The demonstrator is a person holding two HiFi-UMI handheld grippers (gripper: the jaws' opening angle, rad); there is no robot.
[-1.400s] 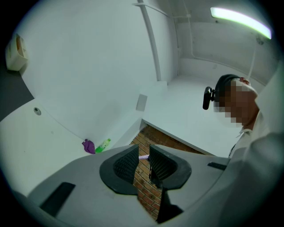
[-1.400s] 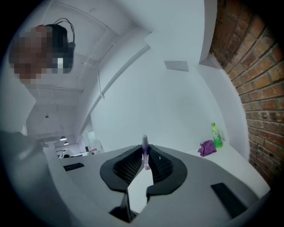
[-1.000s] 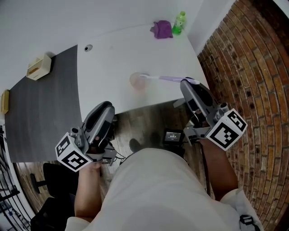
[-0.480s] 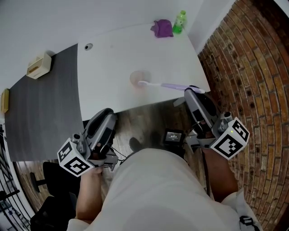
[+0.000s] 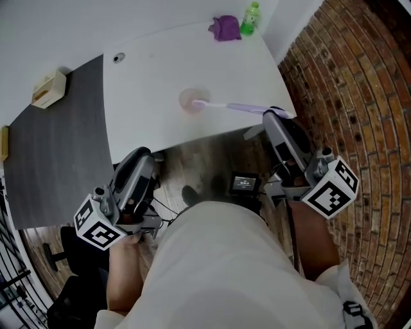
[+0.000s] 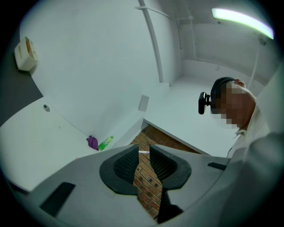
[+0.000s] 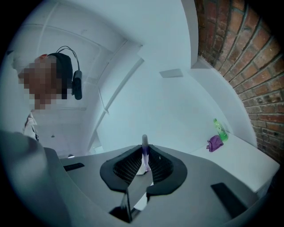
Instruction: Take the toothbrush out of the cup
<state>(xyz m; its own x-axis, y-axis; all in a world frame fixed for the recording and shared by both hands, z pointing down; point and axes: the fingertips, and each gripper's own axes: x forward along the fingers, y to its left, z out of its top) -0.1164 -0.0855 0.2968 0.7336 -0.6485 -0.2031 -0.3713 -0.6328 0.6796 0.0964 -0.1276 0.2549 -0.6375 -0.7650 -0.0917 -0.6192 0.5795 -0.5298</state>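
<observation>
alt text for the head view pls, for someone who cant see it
Seen from above, the right gripper holds a purple toothbrush by its handle, nearly level, with its brush end at the rim of a pink cup on a white table. The left gripper hangs open and empty off the table's near edge.

I count one cup (image 5: pixel 191 101) near the front edge of the white table (image 5: pixel 148 96), and one toothbrush (image 5: pixel 237 107) reaching from it toward the right edge. At the far right corner there's one green bottle (image 5: pixel 250 18) and one purple cloth (image 5: pixel 225 28), just beside each other. One round hole (image 5: pixel 117 58) sits near the far left corner. On the dark surface (image 5: pixel 58 148) to the left I see one beige box (image 5: pixel 48 88). Grippers: two, the left gripper (image 6: pixel 143 150) and the right gripper (image 7: pixel 145 153), so two marker cubes (image 5: pixel 97 222) as well. One small screen unit (image 5: pixel 244 183) lies on the floor.
</observation>
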